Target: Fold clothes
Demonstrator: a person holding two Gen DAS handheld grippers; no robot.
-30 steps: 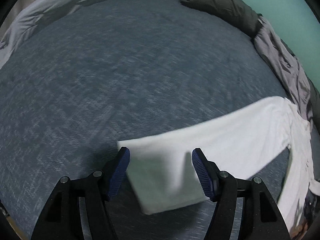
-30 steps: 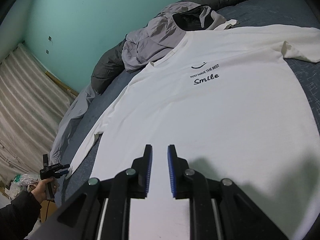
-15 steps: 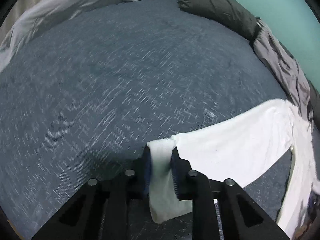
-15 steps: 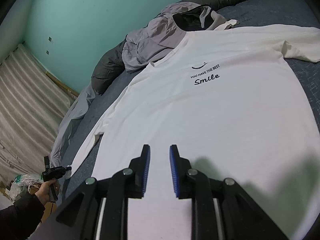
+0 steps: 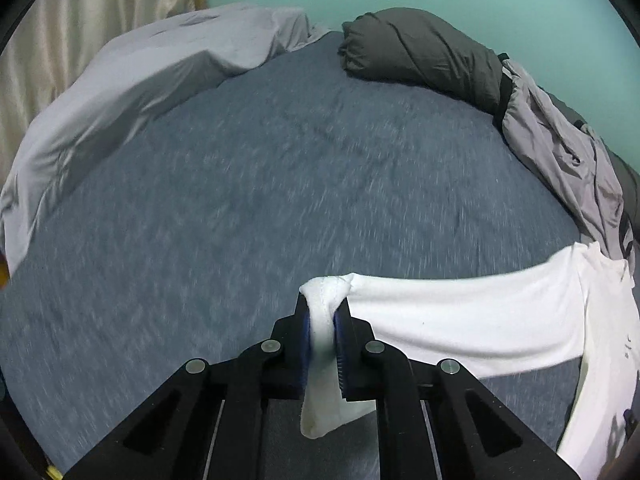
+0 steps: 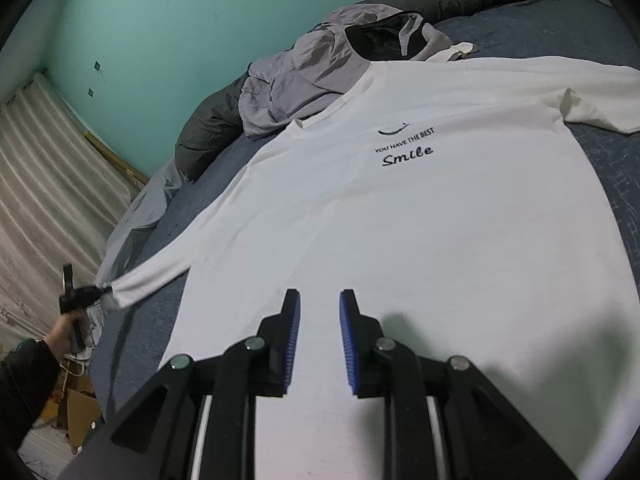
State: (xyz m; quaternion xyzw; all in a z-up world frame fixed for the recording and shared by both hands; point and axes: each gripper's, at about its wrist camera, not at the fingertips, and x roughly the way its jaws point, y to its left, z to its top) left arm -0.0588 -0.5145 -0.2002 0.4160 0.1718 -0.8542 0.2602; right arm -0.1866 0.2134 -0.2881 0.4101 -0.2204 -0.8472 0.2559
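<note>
The left gripper point(image 5: 322, 322), wide open around the cuff a second ago, is now closing on the end of the long white sleeve point(image 5: 460, 316), whose bunched fabric is pinched between its blue pads and trails out below them. The sleeve has come up off the blue-grey bedspread point(image 5: 240, 200) and stretches taut toward three o'clock, to the white long-sleeved cotton T-shirt point(image 6: 400, 220) printed with black "Smile" lettering, which lies flat on the bed. From the right wrist view the same gripper is at nine o'clock with the sleeve pulled straight. The right gripper point(image 6: 319, 330) hovers over the hem with a narrow gap and nothing between the pads; whether it touches the cloth is hard to tell. The sleeve looks ready to be carried across the chest as the first fold.
</note>
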